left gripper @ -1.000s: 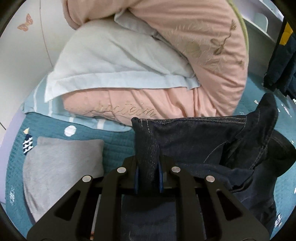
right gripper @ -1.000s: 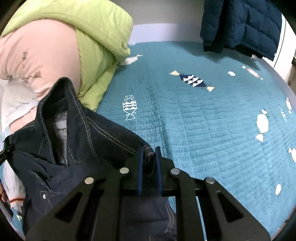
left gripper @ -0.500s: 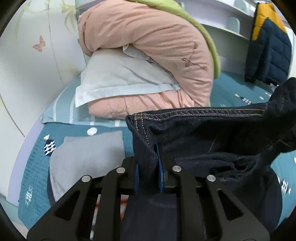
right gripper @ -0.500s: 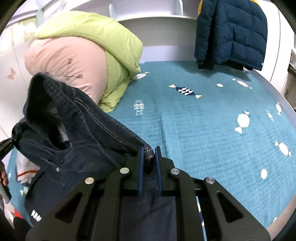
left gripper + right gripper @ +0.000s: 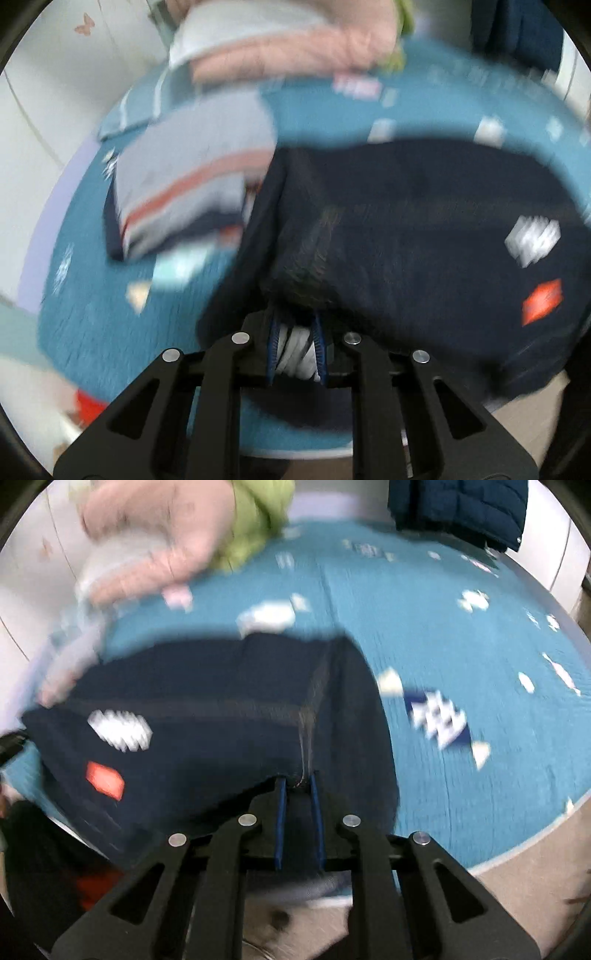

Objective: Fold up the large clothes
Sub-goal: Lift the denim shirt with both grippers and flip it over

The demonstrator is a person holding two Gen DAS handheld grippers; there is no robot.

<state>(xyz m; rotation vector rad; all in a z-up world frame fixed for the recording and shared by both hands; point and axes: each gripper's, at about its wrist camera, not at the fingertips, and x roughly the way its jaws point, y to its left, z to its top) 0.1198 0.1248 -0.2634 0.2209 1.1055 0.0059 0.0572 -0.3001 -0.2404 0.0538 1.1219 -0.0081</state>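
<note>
A dark denim jacket (image 5: pixel 417 229) with a white and a red patch lies spread over the near part of the teal bed (image 5: pixel 92 314). My left gripper (image 5: pixel 295 325) is shut on its near edge, with pale lining bunched between the blue pads. The right wrist view shows the same denim jacket (image 5: pixel 221 716) reaching left from my right gripper (image 5: pixel 297 784), which is shut on a seamed edge of the cloth. Both views are blurred by motion.
A folded stack of grey, striped clothes (image 5: pixel 184 184) sits left of the jacket. Pink and green bedding (image 5: pixel 166 542) is piled at the bed's far left. A navy puffer jacket (image 5: pixel 458 509) hangs at the far right. The bed's edge (image 5: pixel 517 849) and the floor lie close below.
Both grippers have swept back toward the near edge of the bed and lower, drawing the jacket out from a raised bundle into a flatter spread.
</note>
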